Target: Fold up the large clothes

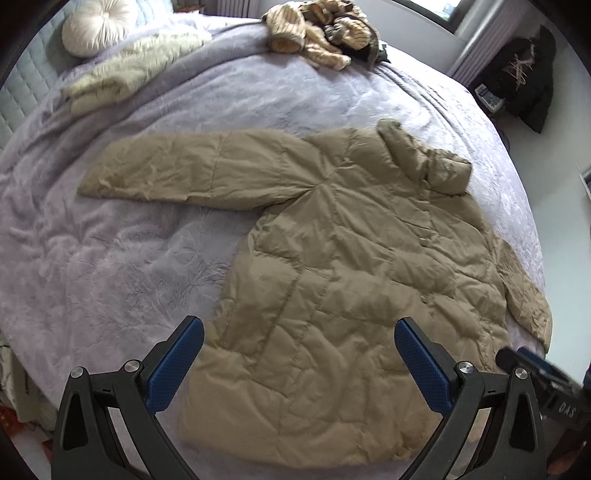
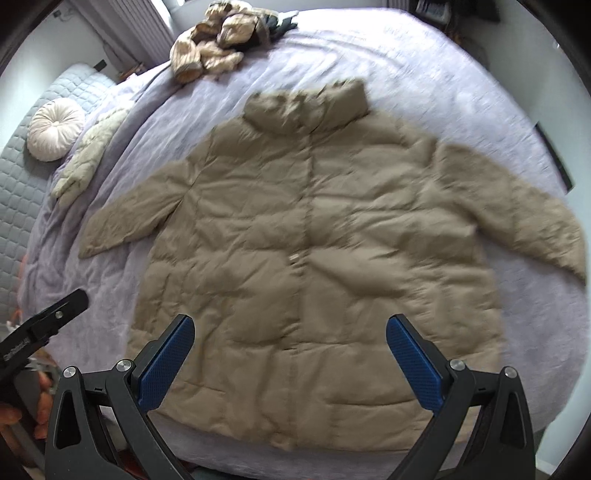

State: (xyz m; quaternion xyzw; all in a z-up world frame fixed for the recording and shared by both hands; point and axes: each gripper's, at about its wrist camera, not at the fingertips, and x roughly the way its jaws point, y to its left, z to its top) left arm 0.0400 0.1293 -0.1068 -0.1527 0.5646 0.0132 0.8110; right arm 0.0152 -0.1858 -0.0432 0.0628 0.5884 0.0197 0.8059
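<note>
A tan quilted puffer jacket lies flat and front-up on the lilac bedspread, collar away from me, both sleeves spread out. Its left sleeve stretches across the bed; the right sleeve angles down toward the bed edge. My left gripper hovers open above the hem's left part, nothing between its blue pads. My right gripper hangs open above the middle of the hem, also empty. The other gripper shows at the frame edge in each view: the right one, the left one.
A heap of striped beige and dark clothes sits at the bed's far side. A cream garment and a round white cushion lie by the grey quilted headboard. Dark clothing hangs beyond the bed.
</note>
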